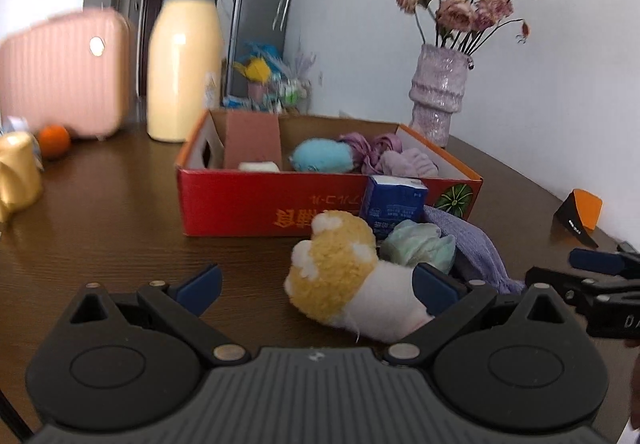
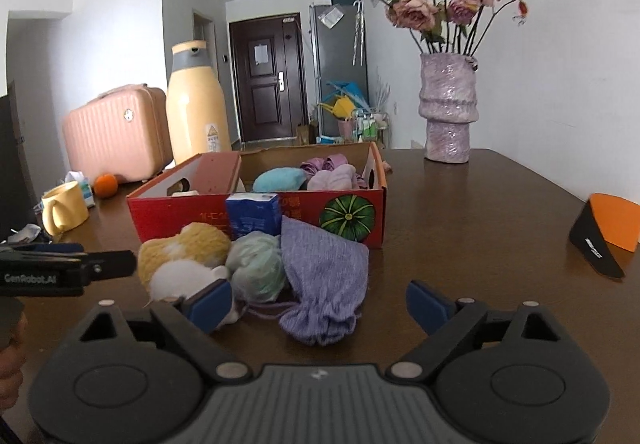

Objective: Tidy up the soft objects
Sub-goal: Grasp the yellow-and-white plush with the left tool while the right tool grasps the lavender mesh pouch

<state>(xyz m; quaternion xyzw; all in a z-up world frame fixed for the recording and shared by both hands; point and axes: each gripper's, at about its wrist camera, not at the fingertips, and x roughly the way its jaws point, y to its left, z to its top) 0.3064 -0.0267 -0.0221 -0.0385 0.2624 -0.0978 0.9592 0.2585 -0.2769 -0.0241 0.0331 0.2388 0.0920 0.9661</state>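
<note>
the left gripper (image 1: 316,290) is wide open, the yellow and white plush toy (image 1: 344,284) at its 1 o'clock. the right gripper (image 2: 320,304) is open around the purple knit pouch (image 2: 324,276). only the right view shows the mug (image 2: 64,207). the red box (image 2: 256,211) holds a blue plush (image 2: 278,179) and purple cloths (image 2: 332,173).

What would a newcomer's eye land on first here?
Probably the red cardboard box mid-table, already holding soft items. Then the cluster in front of it: a yellow-and-white plush, a mint bundle and a lavender knit pouch. Behind, dried roses in a purple vase.
</note>
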